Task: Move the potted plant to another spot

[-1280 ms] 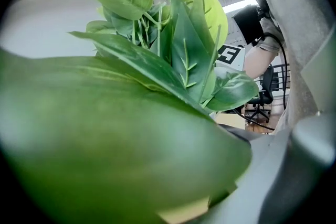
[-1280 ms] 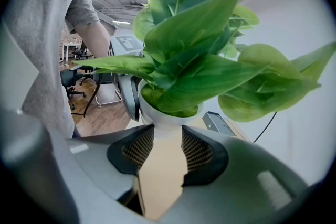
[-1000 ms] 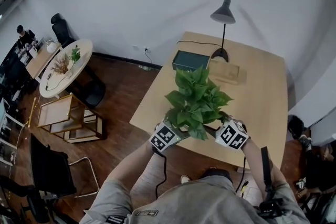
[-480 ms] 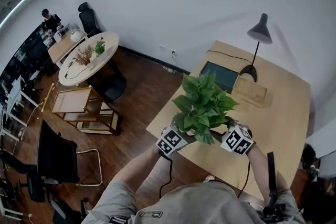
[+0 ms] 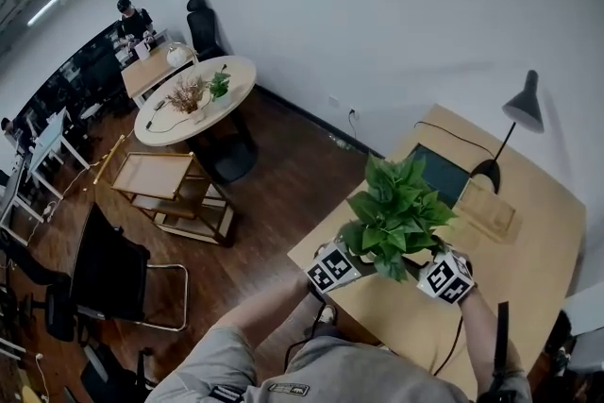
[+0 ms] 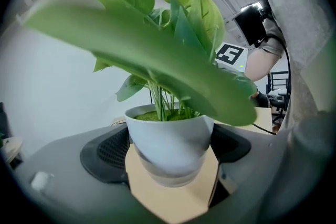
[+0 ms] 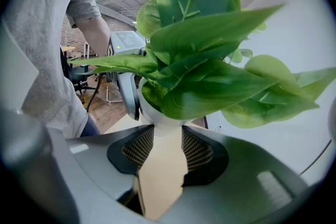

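Note:
The potted plant [image 5: 396, 212] has broad green leaves and a white pot [image 6: 170, 131]. In the head view it is over the near left part of the wooden table [image 5: 528, 278], its leaves hiding the pot. My left gripper [image 6: 169, 157] is shut on the pot, whose round body fills the gap between the black pads [image 6: 105, 152]. From the other side, my right gripper [image 7: 167, 136] holds the pot [image 7: 152, 113] at its tips. Both marker cubes flank the plant, left [image 5: 330, 267] and right [image 5: 445, 278]. Whether the pot rests on the table is not visible.
At the table's back stand a black desk lamp [image 5: 522, 109], a dark green box [image 5: 436, 173] and a wooden tray [image 5: 486, 208]. On the wooden floor to the left are a round white table [image 5: 193, 99], a wooden trolley [image 5: 175, 193] and a black chair [image 5: 118, 274].
The head view has swung left, so more of the room shows and the table sits further right. Both grippers stay on either side of the plant.

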